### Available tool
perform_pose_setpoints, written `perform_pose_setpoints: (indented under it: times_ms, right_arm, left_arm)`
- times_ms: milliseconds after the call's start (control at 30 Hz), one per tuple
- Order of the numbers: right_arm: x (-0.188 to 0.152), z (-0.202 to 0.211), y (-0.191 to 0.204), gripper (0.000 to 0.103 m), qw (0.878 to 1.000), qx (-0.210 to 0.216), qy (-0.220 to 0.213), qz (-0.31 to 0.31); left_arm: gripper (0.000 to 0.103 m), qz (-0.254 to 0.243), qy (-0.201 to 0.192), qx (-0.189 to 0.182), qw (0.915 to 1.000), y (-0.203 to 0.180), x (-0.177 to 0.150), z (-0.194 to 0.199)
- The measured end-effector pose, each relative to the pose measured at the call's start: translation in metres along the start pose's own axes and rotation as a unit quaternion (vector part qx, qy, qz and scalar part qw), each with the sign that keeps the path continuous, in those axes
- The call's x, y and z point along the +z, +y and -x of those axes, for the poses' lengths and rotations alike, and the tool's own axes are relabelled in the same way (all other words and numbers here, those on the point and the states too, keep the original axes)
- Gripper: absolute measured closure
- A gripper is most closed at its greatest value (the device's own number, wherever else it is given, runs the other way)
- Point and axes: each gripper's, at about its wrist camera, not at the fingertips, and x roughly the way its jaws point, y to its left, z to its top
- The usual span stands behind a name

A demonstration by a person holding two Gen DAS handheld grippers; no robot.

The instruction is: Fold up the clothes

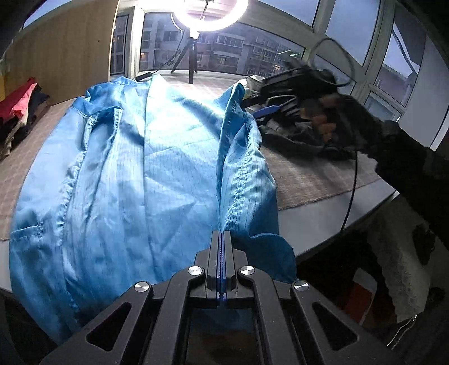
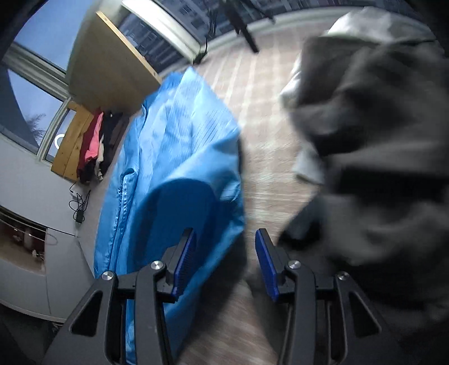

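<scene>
Two black grippers are at work over a table. The left gripper (image 1: 221, 235) has its jaws pressed tight together, and a thin edge of the blue jacket (image 1: 134, 174) is pinched between its blue pads. From that pinch a fold of the cloth runs away like a ridge. The jacket is smooth and shiny, with fine dark lines in a grid and puckered seams. It lies spread on the table, and its near edge hangs over the rim.

The right gripper (image 2: 224, 252) has its jaws partly apart, with nothing between the ribbed blue pads (image 2: 183, 261). Below the gap is the checked tablecloth (image 2: 252, 92), which looks rough and woven. The blue jacket sits under the left finger of this gripper. Just beside the right finger is a pile of dark grey clothes (image 2: 373, 157), soft and lumpy, very blurred, with something pale poking out.

In the left view a gloved hand (image 1: 350, 118) holds the right gripper, but it is blurry and dark. Far back stand a bright ring light (image 1: 209, 16) on a tripod and a stack of red and dark clothes (image 1: 19, 109), cut off at the edge.
</scene>
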Motion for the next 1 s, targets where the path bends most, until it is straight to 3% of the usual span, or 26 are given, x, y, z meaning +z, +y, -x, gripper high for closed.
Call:
perform_pose_setpoints:
  times_ms: [67,100,267,367,433,467,533,667,733,833,1000]
  right_arm:
    - [0.006,-0.019,0.012,0.073,1.0,0.002,0.007,0.007]
    - [0.007,-0.025,0.023,0.102,1.0,0.008,0.012,0.013]
    - [0.011,-0.034,0.109,0.101,0.996,0.022,0.004,0.089]
    - [0.015,-0.069,0.179,0.099,0.99,0.042,0.028,0.128]
    - [0.01,-0.094,0.209,0.086,0.986,0.009,0.064,0.156]
    - [0.006,-0.103,0.223,0.086,0.983,-0.012,0.075,0.17]
    - [-0.007,-0.093,0.237,0.084,0.98,-0.038,0.058,0.186]
    - [-0.062,-0.021,0.235,0.072,0.981,-0.019,-0.004,0.194]
    - [-0.116,0.013,0.227,0.069,0.977,-0.008,-0.025,0.211]
    - [-0.201,0.02,0.21,0.066,0.977,-0.029,0.001,0.212]
    - [-0.283,0.004,0.196,0.065,0.977,-0.036,0.015,0.211]
  left_arm:
    - [0.103,0.001,-0.002,-0.003,1.0,0.006,-0.002,0.006]
    - [0.103,0.005,-0.005,-0.004,1.0,0.01,-0.003,0.01]
    - [0.103,0.038,-0.018,0.007,0.9991,0.044,-0.013,0.035]
    - [0.103,0.07,0.002,0.023,0.9972,0.077,-0.027,0.038]
    - [0.103,0.091,0.035,0.02,0.995,0.098,-0.037,0.034]
    - [0.103,0.095,0.045,0.023,0.9942,0.104,-0.04,0.033]
    - [0.103,0.092,0.055,0.026,0.9939,0.111,-0.043,0.039]
    - [0.103,0.065,0.046,0.028,0.9964,0.123,-0.039,0.071]
    - [0.103,0.045,0.043,0.022,0.9978,0.13,-0.038,0.088]
    - [0.103,0.014,0.044,0.021,0.9987,0.136,-0.038,0.096]
    - [0.103,-0.037,0.066,0.0,0.9971,0.137,-0.035,0.091]
